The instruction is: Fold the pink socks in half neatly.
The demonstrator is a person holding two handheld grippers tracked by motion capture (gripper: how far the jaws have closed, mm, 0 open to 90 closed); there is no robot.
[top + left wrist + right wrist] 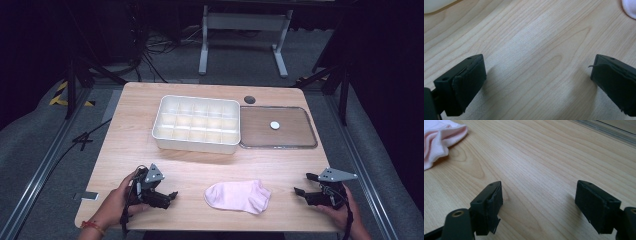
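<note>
A pale pink sock (237, 196) lies flat near the table's front edge, between the two grippers. My left gripper (169, 196) rests low on the wood to the sock's left, held by a hand. Its jaws stand wide apart in the left gripper view (537, 82) with bare wood between them. The sock's edge (630, 8) shows at the top right there. My right gripper (303, 183) sits to the sock's right, also open (539, 202) and holding nothing. The sock's cuff (439, 140) lies ahead of it at the upper left.
A white box with several compartments (196, 123) stands mid-table. A clear flat lid (278, 127) with a small white disc (274, 125) lies right of it. A dark round cap (249, 99) sits behind. Bare wood (195, 170) lies between box and sock.
</note>
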